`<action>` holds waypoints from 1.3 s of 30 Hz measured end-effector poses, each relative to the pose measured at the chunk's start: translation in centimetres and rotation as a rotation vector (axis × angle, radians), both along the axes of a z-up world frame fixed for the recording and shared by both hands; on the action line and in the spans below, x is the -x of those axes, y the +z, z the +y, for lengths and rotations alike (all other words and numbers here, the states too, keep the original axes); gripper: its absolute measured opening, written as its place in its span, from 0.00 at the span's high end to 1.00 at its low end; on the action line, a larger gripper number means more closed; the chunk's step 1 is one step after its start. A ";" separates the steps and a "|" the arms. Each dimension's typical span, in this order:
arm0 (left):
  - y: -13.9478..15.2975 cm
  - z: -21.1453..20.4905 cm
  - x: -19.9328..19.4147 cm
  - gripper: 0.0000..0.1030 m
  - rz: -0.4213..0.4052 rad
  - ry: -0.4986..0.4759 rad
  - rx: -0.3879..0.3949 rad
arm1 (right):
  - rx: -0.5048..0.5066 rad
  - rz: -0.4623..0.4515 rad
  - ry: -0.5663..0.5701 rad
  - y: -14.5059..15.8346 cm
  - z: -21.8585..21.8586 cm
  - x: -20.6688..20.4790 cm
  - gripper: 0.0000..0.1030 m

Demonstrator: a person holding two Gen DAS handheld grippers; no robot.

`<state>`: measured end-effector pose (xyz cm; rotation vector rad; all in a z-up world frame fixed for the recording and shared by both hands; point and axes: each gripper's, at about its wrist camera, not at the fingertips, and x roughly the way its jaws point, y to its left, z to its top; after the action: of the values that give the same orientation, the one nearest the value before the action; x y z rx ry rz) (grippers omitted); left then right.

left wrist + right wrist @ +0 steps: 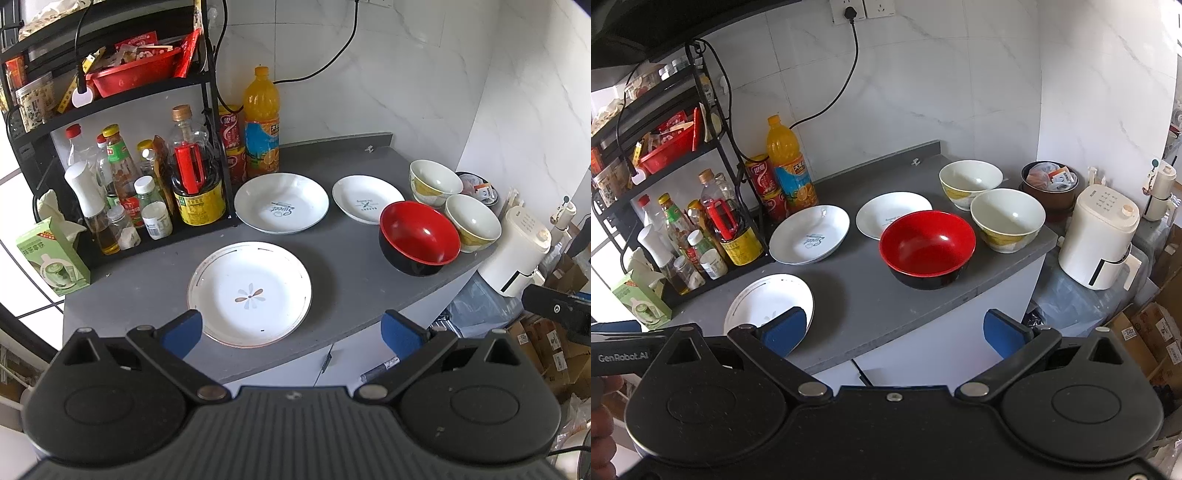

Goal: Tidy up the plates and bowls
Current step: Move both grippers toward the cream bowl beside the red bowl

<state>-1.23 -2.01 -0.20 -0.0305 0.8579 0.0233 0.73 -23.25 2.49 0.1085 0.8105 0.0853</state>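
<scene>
Three plates (pixel 249 294) and three bowls (pixel 420 238) lie unstacked on the bench (pixel 340 295); both claws, left (pixel 291 332) and right (pixel 901 334), gape empty at six o'clock, seemingly poised to start.

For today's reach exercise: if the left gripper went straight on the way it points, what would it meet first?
Most likely the flower plate: it lies right ahead of the open left gripper, nearest the counter edge. Depth is unclear, so the gripper might pass over its rim.

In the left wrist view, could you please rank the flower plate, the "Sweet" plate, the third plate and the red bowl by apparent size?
1. Flower plate, though it is nearest the camera.
2. "Sweet" plate.
3. Red bowl and third plate: too alike to rank.
</scene>
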 end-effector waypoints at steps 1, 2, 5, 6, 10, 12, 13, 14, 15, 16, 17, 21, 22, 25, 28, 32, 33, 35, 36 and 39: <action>0.0 -0.1 0.1 0.01 0.000 0.000 0.001 | 0.002 -0.003 0.009 0.0 0.0 0.1 0.00; 0.0 -0.1 0.1 0.01 0.001 0.000 0.001 | 0.003 -0.002 0.013 0.0 -0.1 0.1 0.00; -0.1 -0.5 0.0 0.01 0.004 -0.004 -0.010 | 0.000 -0.004 0.009 0.0 -0.8 0.2 0.00; -0.1 -0.6 0.0 0.01 0.007 -0.004 -0.006 | -0.002 -0.002 0.001 0.0 -1.0 0.2 0.00; 0.0 -0.7 -0.3 0.01 0.013 0.007 0.009 | 0.003 -0.008 -0.001 -0.2 -2.4 0.8 0.00; -0.1 -0.9 -0.3 0.01 0.016 0.014 0.012 | 0.017 -0.006 0.004 -0.6 -2.9 1.2 0.00; -0.1 -1.1 -0.3 0.01 0.016 0.018 0.013 | 0.009 -0.002 0.003 -0.7 -3.4 1.4 0.00; -0.2 -1.2 -0.3 0.01 0.020 0.019 0.014 | -0.010 0.002 -0.003 -1.0 -4.0 1.7 0.00; -0.3 -1.5 -0.3 0.01 0.024 0.018 0.015 | -0.024 0.002 -0.006 -1.1 -4.4 2.0 0.00; -0.4 -1.8 -0.3 0.01 0.029 0.019 0.014 | -0.033 0.000 -0.005 -1.3 -4.9 2.2 0.00; -0.5 -2.1 -0.2 0.01 0.032 0.022 0.013 | -0.034 -0.004 -0.001 -1.4 -5.3 2.6 0.00; -1.0 -3.3 0.3 0.01 0.047 0.039 0.017 | -0.028 -0.023 0.011 -1.5 -6.8 3.9 0.00; -1.1 -3.7 0.5 0.01 0.053 0.039 0.017 | -0.027 -0.024 0.013 -1.5 -7.2 4.2 0.00; -1.4 -5.0 1.2 0.01 0.052 0.031 0.004 | -0.027 -0.030 0.014 -1.3 -8.5 4.8 0.00; -1.4 -6.2 1.7 0.01 0.049 0.026 0.003 | -0.032 -0.037 0.014 -1.1 -9.6 5.4 0.00; -1.6 -7.5 2.0 0.01 0.053 0.030 0.017 | -0.016 -0.045 0.005 -1.0 -10.7 5.8 0.00; -1.6 -7.9 2.1 0.01 0.055 0.030 0.015 | -0.017 -0.044 -0.001 -1.1 -11.1 5.9 0.00; -1.5 -8.5 2.1 0.01 0.054 0.028 0.012 | -0.031 -0.044 -0.013 -1.2 -11.8 5.9 0.00; -1.4 -8.7 2.1 0.01 0.053 0.026 0.011 | -0.039 -0.044 -0.017 -1.2 -12.1 5.9 0.00; -1.4 -9.6 1.9 0.01 0.051 0.022 0.009 | -0.040 -0.038 -0.031 -1.4 -12.8 5.5 0.00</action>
<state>-3.08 -11.63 -1.59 -0.0483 0.9089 0.0408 -4.77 -36.03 1.14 0.1566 0.7694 0.0740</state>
